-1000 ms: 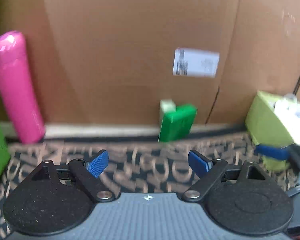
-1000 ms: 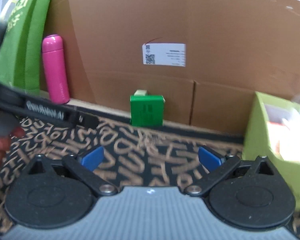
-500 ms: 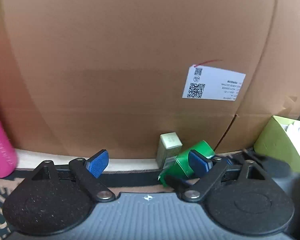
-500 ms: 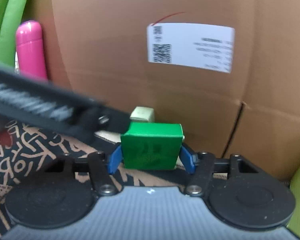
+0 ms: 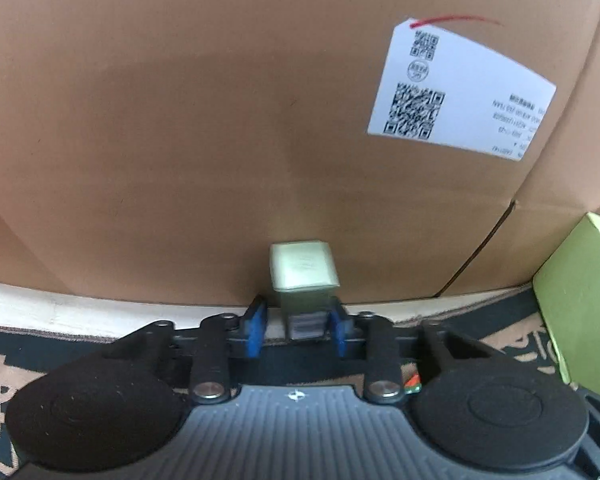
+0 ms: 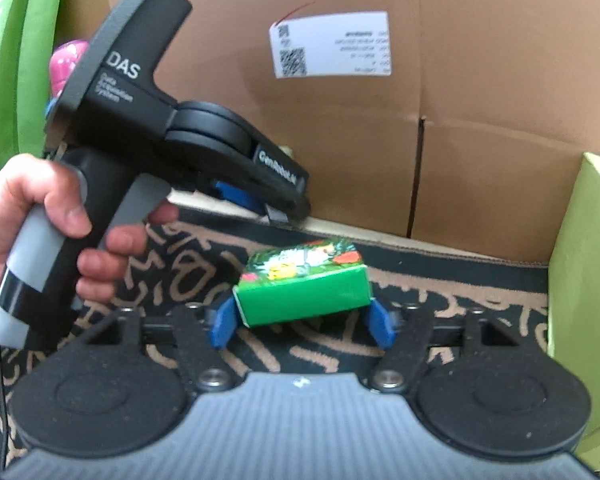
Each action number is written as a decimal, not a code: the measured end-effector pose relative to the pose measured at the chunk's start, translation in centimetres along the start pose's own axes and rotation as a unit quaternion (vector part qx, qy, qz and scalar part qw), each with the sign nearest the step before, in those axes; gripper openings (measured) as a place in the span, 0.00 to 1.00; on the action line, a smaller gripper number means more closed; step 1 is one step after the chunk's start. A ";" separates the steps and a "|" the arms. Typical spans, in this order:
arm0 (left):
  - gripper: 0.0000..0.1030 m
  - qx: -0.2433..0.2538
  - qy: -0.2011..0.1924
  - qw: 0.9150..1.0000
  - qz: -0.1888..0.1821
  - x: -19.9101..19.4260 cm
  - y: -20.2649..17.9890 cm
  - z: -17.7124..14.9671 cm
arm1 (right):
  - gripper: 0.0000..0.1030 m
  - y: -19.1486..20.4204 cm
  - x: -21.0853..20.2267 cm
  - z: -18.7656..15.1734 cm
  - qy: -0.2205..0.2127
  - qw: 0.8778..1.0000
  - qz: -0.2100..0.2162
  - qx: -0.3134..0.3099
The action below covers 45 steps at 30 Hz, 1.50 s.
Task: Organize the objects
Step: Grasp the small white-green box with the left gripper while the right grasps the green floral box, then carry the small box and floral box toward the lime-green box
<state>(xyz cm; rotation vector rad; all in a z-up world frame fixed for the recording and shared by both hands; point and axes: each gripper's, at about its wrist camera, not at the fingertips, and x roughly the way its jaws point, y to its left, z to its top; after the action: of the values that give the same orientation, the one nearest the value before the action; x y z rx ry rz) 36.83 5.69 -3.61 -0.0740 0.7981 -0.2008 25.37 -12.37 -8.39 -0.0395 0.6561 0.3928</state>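
My right gripper (image 6: 302, 322) is shut on a green box (image 6: 304, 286) with a printed picture on top, tilted above the patterned mat (image 6: 440, 280). My left gripper (image 5: 296, 330) is closed around a small pale box (image 5: 303, 276) that stands against the cardboard wall (image 5: 180, 120); its right pad touches the box and a narrow gap shows at the left pad. The left gripper also shows in the right wrist view (image 6: 276, 208), held by a hand, with its tip at the foot of the cardboard; the pale box is hidden there.
A lime-green bin (image 6: 584, 264) stands at the right, also in the left wrist view (image 5: 580, 300). A pink bottle (image 6: 66, 64) and a green bag (image 6: 12, 60) stand at the left. A white label (image 6: 332, 44) is on the cardboard.
My right gripper has pulled the green box back from the wall and tilted it. My left gripper has moved forward and closed around the small pale box.
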 end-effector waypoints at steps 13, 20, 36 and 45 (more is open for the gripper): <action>0.23 0.043 0.011 0.999 -0.007 -6.4 -1.3 -3.8 | 0.58 0.9 -2.9 -0.8 0.002 1.000 -0.014 -0.014; 0.23 0.074 0.025 0.995 -0.056 -10.7 -3.1 -8.5 | 0.58 0.9 -10.4 -6.2 0.005 0.999 -0.038 -0.012; 0.37 0.138 0.013 0.990 -0.027 -16.1 -9.4 -18.5 | 0.73 -1.0 -21.5 -14.5 -0.010 0.993 -0.092 0.072; 0.64 0.132 -0.010 0.991 0.002 -17.2 -10.6 -18.4 | 0.76 -0.2 -21.1 -14.5 -0.016 0.993 -0.091 0.071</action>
<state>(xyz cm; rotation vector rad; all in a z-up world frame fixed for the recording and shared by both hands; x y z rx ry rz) 10.33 -0.93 -2.84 0.1742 0.7467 -0.2996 1.67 -22.09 -7.23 0.0415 0.6409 0.1697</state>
